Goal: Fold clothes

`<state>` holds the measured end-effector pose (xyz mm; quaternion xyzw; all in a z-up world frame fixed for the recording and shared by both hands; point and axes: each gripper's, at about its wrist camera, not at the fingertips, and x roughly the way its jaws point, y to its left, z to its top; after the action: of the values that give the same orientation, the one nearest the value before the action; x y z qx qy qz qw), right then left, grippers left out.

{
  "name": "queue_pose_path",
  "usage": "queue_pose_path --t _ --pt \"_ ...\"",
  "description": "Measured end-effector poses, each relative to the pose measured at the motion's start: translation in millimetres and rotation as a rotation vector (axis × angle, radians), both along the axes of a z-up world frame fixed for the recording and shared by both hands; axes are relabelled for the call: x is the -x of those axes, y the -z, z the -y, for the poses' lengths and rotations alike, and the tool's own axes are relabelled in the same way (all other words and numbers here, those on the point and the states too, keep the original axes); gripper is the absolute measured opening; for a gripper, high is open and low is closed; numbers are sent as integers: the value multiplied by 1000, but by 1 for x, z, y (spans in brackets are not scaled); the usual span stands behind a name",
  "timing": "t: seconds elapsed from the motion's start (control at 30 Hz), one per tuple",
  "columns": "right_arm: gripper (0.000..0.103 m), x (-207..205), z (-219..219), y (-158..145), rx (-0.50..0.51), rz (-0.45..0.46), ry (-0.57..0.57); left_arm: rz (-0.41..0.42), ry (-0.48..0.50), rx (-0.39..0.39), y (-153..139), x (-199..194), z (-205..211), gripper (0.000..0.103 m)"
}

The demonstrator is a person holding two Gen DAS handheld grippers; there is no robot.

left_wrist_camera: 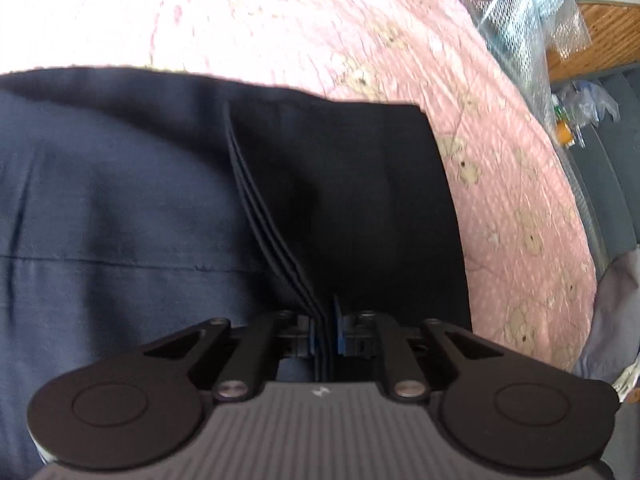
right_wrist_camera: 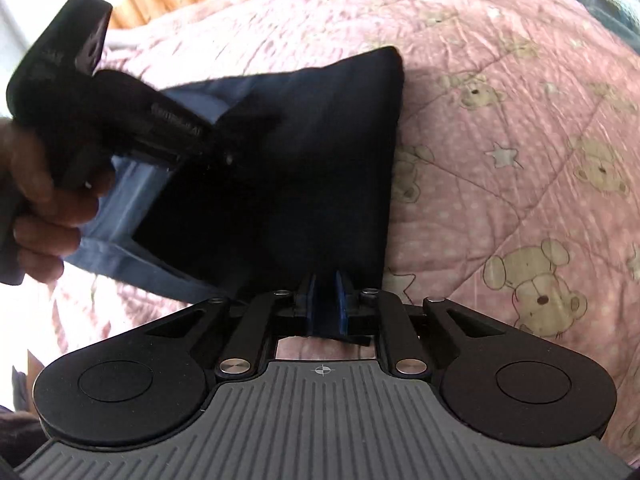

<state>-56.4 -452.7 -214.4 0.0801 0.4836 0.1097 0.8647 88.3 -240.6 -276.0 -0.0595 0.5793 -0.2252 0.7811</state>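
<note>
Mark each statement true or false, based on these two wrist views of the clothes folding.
1. The left hand-held gripper is shut on stacked edges of the dark garment. True.
2. The garment lies on a plain white sheet. False: it lies on a pink quilt printed with bears.
3. The right hand-held gripper stands wide open above the quilt. False: its jaws are closed on a fold of the garment.
4. A hand holding the other gripper shows in the right wrist view. True.
</note>
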Motion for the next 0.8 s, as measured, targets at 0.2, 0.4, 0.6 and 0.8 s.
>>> queue_pose_path --t 0.2,0.4,0.6,0.8 --pt "19 -15 -14 -16 12 68 2 29 31 -19 -3 -7 4 13" --pt "15 -15 -16 -3 57 47 -1 67 -50 -22 -15 -2 -7 35" --pt "42 -12 -6 -10 36 112 101 62 -59 -51 -11 -3 -1 38" --pt "19 -14 11 10 -43 66 144 64 -2 -65 4 -2 16 30"
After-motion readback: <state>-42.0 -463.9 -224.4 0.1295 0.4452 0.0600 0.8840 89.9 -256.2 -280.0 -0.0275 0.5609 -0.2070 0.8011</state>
